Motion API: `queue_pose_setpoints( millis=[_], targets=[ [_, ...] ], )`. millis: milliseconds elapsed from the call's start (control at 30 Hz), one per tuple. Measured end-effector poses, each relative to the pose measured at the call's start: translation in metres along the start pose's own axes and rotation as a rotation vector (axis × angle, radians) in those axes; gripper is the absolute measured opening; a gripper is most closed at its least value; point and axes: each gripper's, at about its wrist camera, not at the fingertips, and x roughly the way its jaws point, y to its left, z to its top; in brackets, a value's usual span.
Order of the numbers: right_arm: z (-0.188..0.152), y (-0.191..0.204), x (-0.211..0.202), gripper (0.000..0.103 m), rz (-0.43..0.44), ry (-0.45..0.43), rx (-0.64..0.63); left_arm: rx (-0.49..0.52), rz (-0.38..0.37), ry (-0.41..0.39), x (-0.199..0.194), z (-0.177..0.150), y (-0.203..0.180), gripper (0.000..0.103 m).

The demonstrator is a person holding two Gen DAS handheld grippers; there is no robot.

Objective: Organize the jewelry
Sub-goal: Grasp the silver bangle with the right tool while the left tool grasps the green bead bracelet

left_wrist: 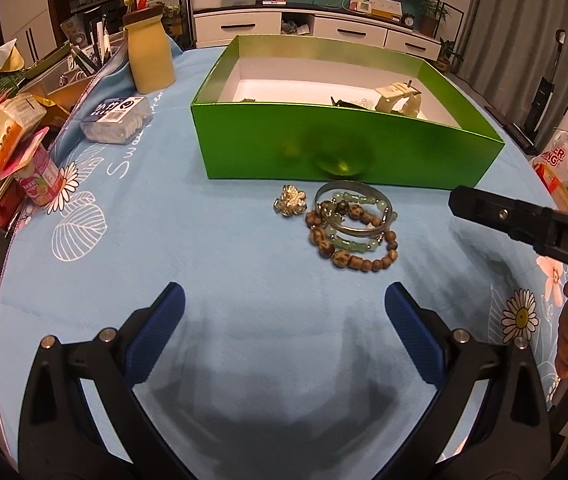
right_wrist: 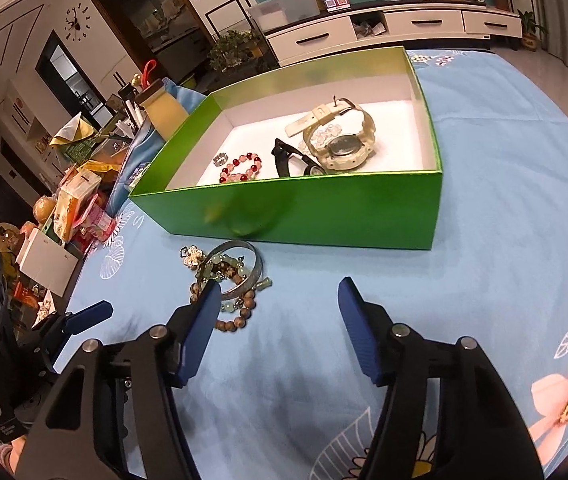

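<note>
Hovering low over the blue tablecloth, the left gripper has its jaws spread wide with nothing between them, and the right gripper is just the same, wide open and empty. Straight ahead sits the jewelry still to be sorted: a tangled pile with a silver bangle lying on top of a brown bead bracelet and a pale green bead strand, and just beside it, to the left, a small sparkly brooch. All of it rests on the cloth right in front of the green box, where a pale watch, a red bead bracelet and a dark strap already lie on the white floor. How will this lot handle? The bangle looks stiff, smooth and likely slippery, so a pinch across its rim on the free far side seems best. The bead strands look light and floppy; they should drape and may drag their neighbours along. The brooch looks small and delicate, so a gentle squeeze across its middle.
</note>
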Motion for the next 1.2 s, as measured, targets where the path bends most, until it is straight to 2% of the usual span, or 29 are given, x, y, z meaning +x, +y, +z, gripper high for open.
queue_pose_setpoints(
  millis=[767, 933, 1200],
  targets=[
    [0.014, 0.012, 0.041, 0.044, -0.053, 0.064, -0.078, -0.008, -0.054, 0.003, 0.013, 0.000, 0.011, 0.101],
    [0.015, 0.022, 0.051, 0.032, -0.072, 0.070, -0.128, -0.010, -0.063, 0.005, 0.015, -0.002, 0.012, 0.101],
    [0.019, 0.036, 0.066, 0.018, -0.112, 0.097, -0.228, -0.017, -0.079, 0.008, 0.018, -0.002, 0.014, 0.101]
  ],
)
